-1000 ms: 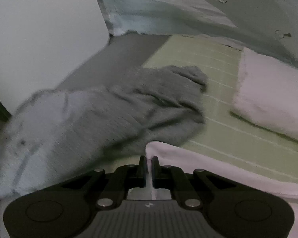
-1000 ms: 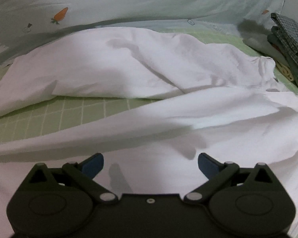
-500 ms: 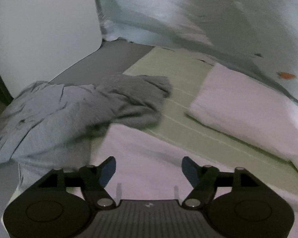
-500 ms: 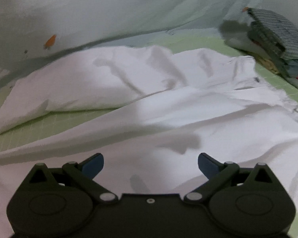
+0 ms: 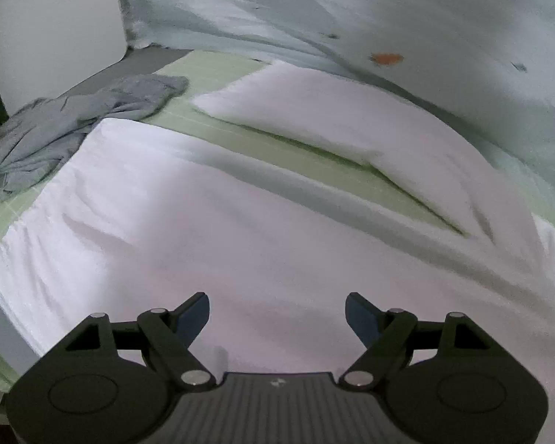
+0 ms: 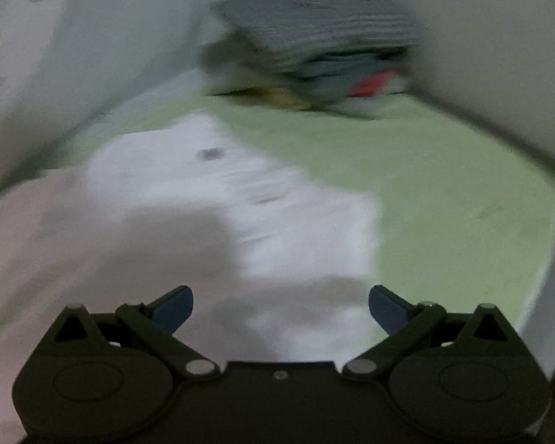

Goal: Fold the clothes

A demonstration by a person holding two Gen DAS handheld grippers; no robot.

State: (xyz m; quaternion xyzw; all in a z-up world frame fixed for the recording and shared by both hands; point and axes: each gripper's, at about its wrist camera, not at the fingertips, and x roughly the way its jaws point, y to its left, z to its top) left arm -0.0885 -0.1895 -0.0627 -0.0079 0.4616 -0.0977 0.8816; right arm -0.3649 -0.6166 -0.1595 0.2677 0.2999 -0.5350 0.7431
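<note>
Both hand-held grippers, left and right, hover spread and empty over the white garment, laid partly folded mid-frame on the bed, likely for regripping.

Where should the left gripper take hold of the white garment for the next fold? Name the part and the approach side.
Probably the near-left corner of the white garment, around. There the hem lies flat against the green sheet, apart from the grey garment. Bring the open left gripper in low from the left edge, pinching the hem.
</note>
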